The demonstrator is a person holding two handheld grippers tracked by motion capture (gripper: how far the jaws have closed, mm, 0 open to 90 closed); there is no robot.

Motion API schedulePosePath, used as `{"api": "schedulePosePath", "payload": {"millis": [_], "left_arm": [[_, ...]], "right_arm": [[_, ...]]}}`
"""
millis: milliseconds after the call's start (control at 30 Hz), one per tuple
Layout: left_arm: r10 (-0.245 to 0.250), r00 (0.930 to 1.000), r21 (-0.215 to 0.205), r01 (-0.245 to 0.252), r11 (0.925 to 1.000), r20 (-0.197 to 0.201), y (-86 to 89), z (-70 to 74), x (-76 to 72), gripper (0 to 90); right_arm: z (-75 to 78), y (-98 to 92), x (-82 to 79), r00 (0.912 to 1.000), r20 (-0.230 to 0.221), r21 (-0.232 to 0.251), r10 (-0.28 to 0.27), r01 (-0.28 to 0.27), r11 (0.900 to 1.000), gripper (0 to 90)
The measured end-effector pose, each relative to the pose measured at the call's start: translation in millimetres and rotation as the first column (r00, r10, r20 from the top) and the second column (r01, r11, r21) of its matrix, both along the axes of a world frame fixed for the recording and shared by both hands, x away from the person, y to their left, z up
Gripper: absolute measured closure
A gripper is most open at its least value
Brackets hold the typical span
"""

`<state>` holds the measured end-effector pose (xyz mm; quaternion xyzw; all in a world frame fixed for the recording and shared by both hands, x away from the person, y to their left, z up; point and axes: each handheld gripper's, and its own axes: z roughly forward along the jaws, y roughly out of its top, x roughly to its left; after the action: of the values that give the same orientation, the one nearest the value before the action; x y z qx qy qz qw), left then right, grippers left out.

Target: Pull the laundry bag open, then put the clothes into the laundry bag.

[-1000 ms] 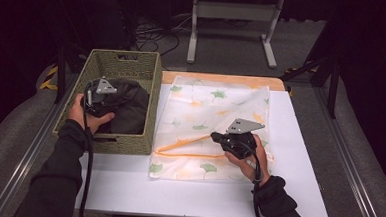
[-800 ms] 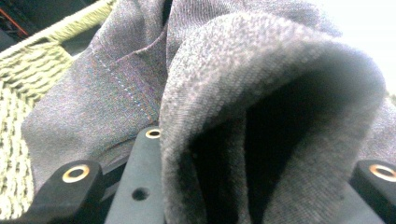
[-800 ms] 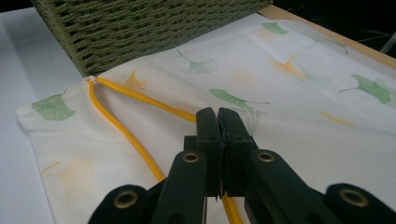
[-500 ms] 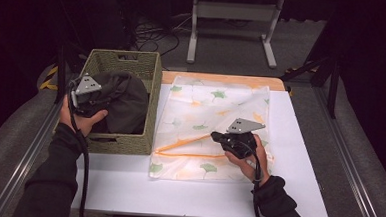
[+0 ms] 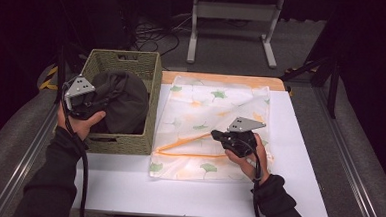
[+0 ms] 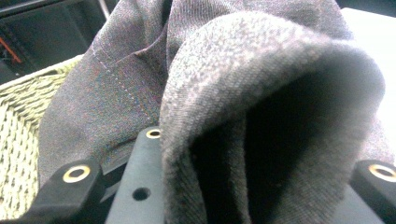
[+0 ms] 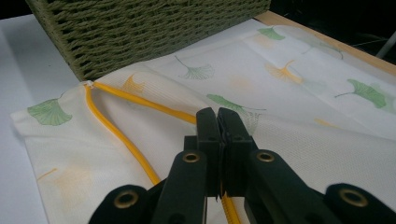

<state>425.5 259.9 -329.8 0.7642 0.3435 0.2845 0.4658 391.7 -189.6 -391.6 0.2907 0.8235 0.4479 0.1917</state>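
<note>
A dark grey garment (image 5: 124, 97) bulges out of the green woven basket (image 5: 155, 81) at the left of the table. My left gripper (image 5: 92, 105) is shut on its left side; in the left gripper view the cloth (image 6: 224, 84) is bunched between the black fingers (image 6: 77, 179). A white mesh bag (image 5: 216, 102) printed with leaves lies flat on the table's middle. Its orange zipper (image 5: 187, 140) gapes at the near left. My right gripper (image 5: 218, 136) is shut there, its tips (image 7: 217, 119) pinching the bag's edge by the zipper (image 7: 116, 130).
The bag (image 7: 299, 88) lies on a white sheet (image 5: 298, 164) over a wooden board (image 5: 222, 79). The basket wall (image 7: 140, 32) stands right beside the bag's left edge. A metal stand (image 5: 230, 20) and cables sit on the floor behind the table.
My left gripper has moved left and a little up with the grey garment, pulling the cloth higher in the basket. The right gripper has stayed on the bag.
</note>
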Motion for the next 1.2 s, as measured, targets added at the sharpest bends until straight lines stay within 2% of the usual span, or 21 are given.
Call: {"api": "schedulePosePath", "payload": {"millis": [67,167,300,400,533,633,733,833,933,1000,1200], "left_arm": [[-0.017,0.9998,-0.010,0.017,0.9998,0.005,-0.2,2.5,-4.8,70.9],[-0.016,0.9998,-0.012,0.016,0.9998,0.010,0.8,5.5,-9.5,71.1],[-0.040,0.9986,-0.085,0.042,0.9955,0.035,6.1,9.1,-18.8,71.3],[-0.052,0.9971,-0.100,0.057,0.9934,0.056,6.0,10.5,-24.7,71.4],[-0.048,0.9947,-0.141,0.061,0.9881,0.091,6.3,13.2,-33.9,71.6],[-0.052,0.9920,-0.179,0.072,0.9812,0.115,7.3,15.8,-43.6,71.7],[-0.061,0.9876,-0.197,0.090,0.9763,0.145,6.4,19.5,-57.4,71.7],[-0.079,0.9818,-0.228,0.118,0.9665,0.173,7.4,23.0,-70.3,71.7],[-0.106,0.9762,-0.241,0.151,0.9589,0.189,7.2,28.4,-81.6,71.7],[-0.116,0.9751,-0.245,0.161,0.9560,0.189,4.8,31.5,-88.6,71.7],[-0.178,0.9614,-0.241,0.227,0.9434,0.209,-9.2,39.8,-113.6,71.6]], "right_arm": [[1.0,-0.9,-0.6,1.0000,0.002,0.009,-0.004,0.004,1.000,88.5],[1.4,-2.0,-1.0,1.0000,0.003,0.007,-0.005,0.005,1.000,88.5],[3.2,-4.5,-2.6,0.9999,0.004,0.016,-0.014,0.014,1.000,88.6],[4.4,-4.6,-3.8,0.9998,0.010,0.017,-0.020,0.020,1.000,88.6],[3.6,-4.1,-5.0,0.9997,0.008,0.018,-0.021,0.021,1.000,88.6],[3.7,-2.3,-5.4,0.9997,0.010,0.017,-0.020,0.020,1.000,88.6],[3.5,0.0,-5.9,0.9997,0.014,0.015,-0.019,0.019,1.000,88.5],[4.7,-1.0,-6.1,0.9997,0.018,0.019,-0.019,0.018,1.000,88.6],[5.4,-2.4,-5.9,0.9996,0.020,0.024,-0.021,0.021,0.999,88.6],[5.3,-2.3,-5.5,0.9996,0.018,0.023,-0.020,0.020,1.000,88.6],[7.0,-1.2,-5.7,0.9995,0.025,0.024,-0.021,0.020,1.000,88.6]]}}
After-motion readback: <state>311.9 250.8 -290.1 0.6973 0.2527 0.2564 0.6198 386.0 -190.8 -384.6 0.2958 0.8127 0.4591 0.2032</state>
